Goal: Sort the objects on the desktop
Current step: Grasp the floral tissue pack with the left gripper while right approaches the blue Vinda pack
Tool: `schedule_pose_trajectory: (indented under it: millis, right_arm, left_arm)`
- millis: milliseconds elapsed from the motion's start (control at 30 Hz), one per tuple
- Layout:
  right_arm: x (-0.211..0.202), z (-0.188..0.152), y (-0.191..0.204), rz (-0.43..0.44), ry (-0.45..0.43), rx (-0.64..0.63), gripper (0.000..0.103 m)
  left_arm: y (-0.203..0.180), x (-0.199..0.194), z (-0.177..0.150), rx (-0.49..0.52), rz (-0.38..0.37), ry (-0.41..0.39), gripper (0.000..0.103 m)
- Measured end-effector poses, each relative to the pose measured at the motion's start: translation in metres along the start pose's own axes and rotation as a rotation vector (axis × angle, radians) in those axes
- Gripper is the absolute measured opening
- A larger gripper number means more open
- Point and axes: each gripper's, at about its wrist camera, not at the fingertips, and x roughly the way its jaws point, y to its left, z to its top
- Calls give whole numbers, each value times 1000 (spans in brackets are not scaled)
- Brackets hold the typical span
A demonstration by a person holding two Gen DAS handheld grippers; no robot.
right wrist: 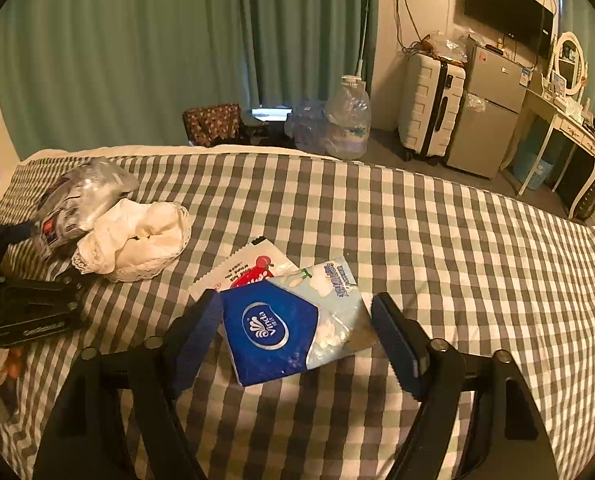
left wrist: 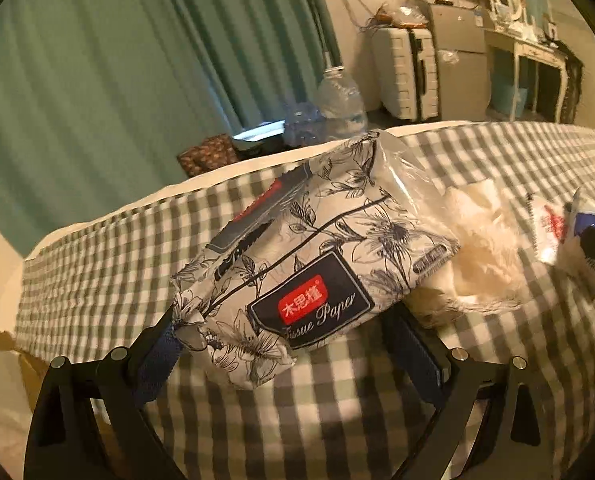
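A floral tissue paper pack [left wrist: 297, 256] lies tilted between the fingers of my left gripper [left wrist: 285, 332], which looks shut on it just above the checked bedspread [left wrist: 337, 408]. The pack also shows in the right wrist view [right wrist: 77, 200]. A white lace-edged cloth [left wrist: 477, 248] lies right of it, also in the right wrist view [right wrist: 137, 236]. My right gripper [right wrist: 297, 320] is open around a blue Vinda tissue pack [right wrist: 293, 328], its pads beside the pack without pressing it. A white and red sachet [right wrist: 245, 272] lies partly under that pack.
The bed's far edge [right wrist: 217, 150] runs along green curtains. Beyond it stand a large water bottle [right wrist: 347, 116], a white suitcase [right wrist: 429, 108], a small fridge [right wrist: 485, 116] and a dressing table [right wrist: 561, 128]. The left gripper body [right wrist: 25, 304] sits at the left.
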Motion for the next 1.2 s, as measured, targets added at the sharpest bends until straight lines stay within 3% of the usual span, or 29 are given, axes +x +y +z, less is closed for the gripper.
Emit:
schedule_pose_trajectory:
  millis: [33,67,100,167,267,400,467,700,767,867,1067,1200]
  right_arm:
    - [-2,-1,2,10,1,-8,60]
    - [-3,-2,5,15,3,-12,45]
    - [-4,-2,7,15,8,-16,41]
    - [-5,-3,10,21,15,-17,36]
    - [-6,-7,9,32,24,-10,40]
    - [-22,-9,8,-4,-51,-12,77]
    - [-27,-8,6,9,-87,4,86]
    - [7,-11,4,17,-2,-12,86]
    - [9,-15,8,-15,0,-43,86]
    - [7,-16,11,-32,3,-60,68]
    - [-2,-21,14,-24,11,-79,55]
    - [-10,-25,0,31,11,45,51]
  left_arm:
    - [1,0,0,-8,-13,6,78]
    - [2,2,0,-18,-28,28,56]
    - [4,4,-1,-27,-45,49,46]
    - [6,2,-3,-49,-62,65,43]
    - [2,-5,-7,-36,-55,70,40]
    - [5,-18,-15,-41,-56,67,33]
    - [11,-24,-22,-67,-63,82,27]
    - [25,-51,-45,-160,-68,101,24]
    - [30,-59,-53,-190,-73,115,24]
    - [36,-69,-63,-208,-58,123,24]
    - [39,-84,-71,-221,-67,133,24]
    - [41,-92,-71,-220,-72,135,24]
